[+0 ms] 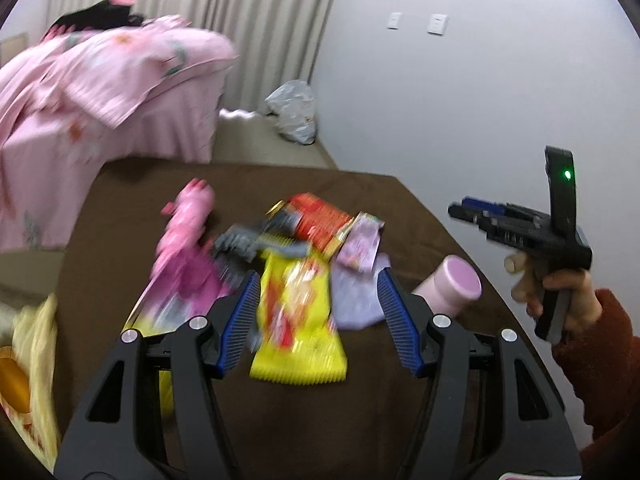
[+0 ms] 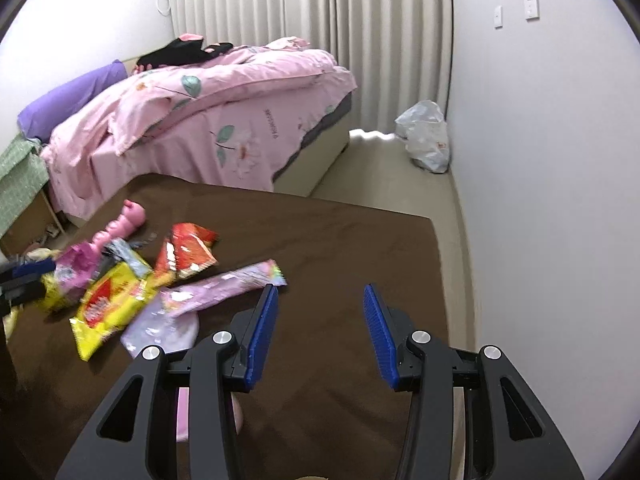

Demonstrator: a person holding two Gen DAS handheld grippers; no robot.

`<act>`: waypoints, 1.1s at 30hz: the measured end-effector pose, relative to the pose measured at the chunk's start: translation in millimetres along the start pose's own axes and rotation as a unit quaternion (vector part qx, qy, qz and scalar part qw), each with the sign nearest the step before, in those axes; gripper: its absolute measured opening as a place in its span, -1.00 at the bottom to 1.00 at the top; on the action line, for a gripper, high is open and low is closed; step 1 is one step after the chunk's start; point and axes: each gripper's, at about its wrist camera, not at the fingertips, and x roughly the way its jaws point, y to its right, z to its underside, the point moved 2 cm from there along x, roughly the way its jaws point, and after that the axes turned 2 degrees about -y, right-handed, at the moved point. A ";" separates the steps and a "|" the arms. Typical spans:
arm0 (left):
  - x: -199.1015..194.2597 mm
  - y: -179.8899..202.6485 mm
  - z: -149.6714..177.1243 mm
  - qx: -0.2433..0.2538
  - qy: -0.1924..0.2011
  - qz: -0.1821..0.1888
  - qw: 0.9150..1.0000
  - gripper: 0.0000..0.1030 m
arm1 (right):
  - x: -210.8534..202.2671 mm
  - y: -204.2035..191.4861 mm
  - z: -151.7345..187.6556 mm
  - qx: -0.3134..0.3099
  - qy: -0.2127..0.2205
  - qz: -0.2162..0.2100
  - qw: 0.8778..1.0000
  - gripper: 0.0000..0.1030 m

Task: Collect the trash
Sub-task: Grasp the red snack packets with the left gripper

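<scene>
Several snack wrappers lie heaped on the brown table (image 2: 320,240): a yellow packet (image 1: 298,320) with red print too blurred to read, a red and orange packet (image 1: 320,222) behind it, a long lilac wrapper (image 2: 228,284) with cartoon figures, and a magenta one (image 1: 188,280) beside a pink toy (image 2: 126,220). A pink capped bottle (image 1: 450,286) lies on its side to the right of the heap. Beyond the table, small lettering shows on the pink floral duvet (image 2: 224,120), too small to make out. A white plastic bag (image 2: 426,136) slumps against the wall by the curtain; its contents can't be seen.

The left gripper (image 1: 318,312) hangs over the yellow packet with its blue pads apart, gripping nothing. The right gripper (image 2: 320,324) is parted too, only bare tabletop between its pads, the lilac wrapper's end just beside its left finger.
</scene>
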 end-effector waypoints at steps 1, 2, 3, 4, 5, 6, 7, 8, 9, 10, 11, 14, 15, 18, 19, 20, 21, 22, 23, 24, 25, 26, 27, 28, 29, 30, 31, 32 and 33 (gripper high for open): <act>10.6 2.2 -7.1 -0.001 -0.001 0.002 1.000 0.12 | 2.4 2.8 3.3 -0.001 -0.003 0.002 1.000 -0.18; 24.2 2.7 -15.7 -0.009 -0.005 0.007 1.000 0.12 | 4.6 3.4 4.3 -0.001 -0.005 0.002 1.000 -0.18; 33.2 2.2 -21.1 -0.016 -0.009 0.011 1.000 0.12 | 7.4 6.2 7.9 -0.002 -0.010 0.001 1.000 -0.18; 45.9 1.3 -28.2 -0.025 -0.017 0.012 0.999 0.12 | 9.0 8.3 10.8 -0.003 -0.013 0.003 1.000 -0.18; 57.0 -0.1 -33.2 -0.033 -0.025 0.009 0.999 0.12 | 9.8 9.2 12.6 -0.004 -0.014 0.006 1.000 -0.18; 71.1 -1.7 -39.1 -0.039 -0.039 -0.002 0.998 0.12 | 10.0 10.6 15.4 -0.007 -0.012 0.011 1.000 -0.18; 83.1 -3.9 -44.5 -0.046 -0.050 -0.014 0.998 0.12 | 9.9 11.6 16.8 -0.009 -0.010 0.013 1.000 -0.18; 93.8 -6.7 -50.3 -0.056 -0.054 -0.021 0.997 0.12 | 9.7 13.1 18.5 -0.011 -0.009 0.014 1.000 -0.18; 99.7 -8.4 -53.7 -0.061 -0.056 -0.027 0.996 0.12 | 10.5 14.4 20.1 -0.013 -0.008 0.014 1.000 -0.18; 108.5 -10.7 -57.6 -0.065 -0.061 -0.041 0.995 0.12 | 11.1 16.1 21.8 -0.014 -0.008 0.014 1.000 -0.18; 114.6 -13.0 -59.7 -0.069 -0.065 -0.049 0.994 0.12 | 11.9 17.6 22.9 -0.013 -0.008 0.012 1.000 -0.18; 140.4 -19.6 -60.3 -0.080 -0.111 -0.079 0.988 0.12 | 14.3 22.0 26.1 -0.009 -0.009 0.004 1.000 -0.18; 143.1 -21.6 -59.7 -0.087 -0.114 -0.075 0.987 0.12 | 14.9 23.1 26.1 -0.007 -0.008 0.003 1.000 -0.18; 147.2 -26.3 -56.6 -0.101 -0.120 -0.068 0.985 0.12 | 15.4 24.7 27.2 0.000 -0.005 -0.006 1.000 -0.18; 148.0 -26.6 -56.6 -0.097 -0.120 -0.066 0.986 0.12 | 15.7 24.5 27.3 0.001 -0.005 -0.008 1.000 -0.18; 148.0 -25.6 -55.7 -0.093 -0.120 -0.064 0.986 0.05 | 15.8 23.7 27.0 0.002 -0.004 -0.009 1.000 -0.18; 147.5 -25.8 -55.2 -0.089 -0.120 -0.061 0.987 -0.19 | 14.9 22.7 26.5 0.004 -0.004 -0.011 1.000 -0.18; 145.4 -26.4 -55.3 -0.089 -0.118 -0.058 0.987 -0.25 | 13.4 21.3 25.8 0.006 -0.004 -0.011 1.000 -0.18; 142.1 -26.0 -54.8 -0.089 -0.114 -0.056 0.988 -0.35 | 11.7 20.0 25.1 0.008 -0.004 -0.011 1.000 -0.18; 136.7 -27.3 -55.1 -0.089 -0.109 -0.050 0.989 -0.47 | 8.1 17.3 23.6 0.011 -0.004 -0.010 1.000 -0.18; 133.0 -24.7 -55.6 -0.089 -0.105 -0.048 0.989 -0.53 | 5.0 15.3 22.1 0.014 -0.003 -0.009 1.000 -0.18; 128.6 -24.5 -56.1 -0.088 -0.100 -0.048 0.990 -0.65 | 1.5 12.7 20.0 0.016 -0.001 -0.010 1.000 -0.18; 120.8 -24.1 -56.6 -0.087 -0.094 -0.048 0.991 -0.71 | -3.8 8.2 17.8 0.018 0.004 -0.014 1.000 -0.18; 112.4 -23.0 -56.9 -0.085 -0.086 -0.044 0.992 -0.73 | -8.4 3.8 15.7 0.017 0.008 -0.017 1.000 -0.18; 104.6 -22.9 -57.7 -0.082 -0.079 -0.041 0.993 -0.76 | -11.7 -1.2 12.9 0.014 0.010 -0.020 1.000 -0.18; 94.3 -21.6 -58.5 -0.073 -0.069 -0.041 0.994 -0.79 | -15.0 -9.4 9.5 0.007 0.011 -0.021 1.000 -0.18; 84.1 -20.6 -58.7 -0.063 -0.061 -0.042 0.995 -0.80 | -16.6 -15.4 6.7 0.001 0.012 -0.020 1.000 -0.18; 75.0 -19.2 -58.4 -0.055 -0.055 -0.043 0.996 -0.82 | -17.9 -21.8 3.5 -0.004 0.012 -0.020 1.000 -0.18; 64.3 -18.6 -57.6 -0.047 -0.050 -0.043 0.997 -0.83 | -19.2 -30.2 -0.6 -0.008 0.012 -0.018 1.000 -0.18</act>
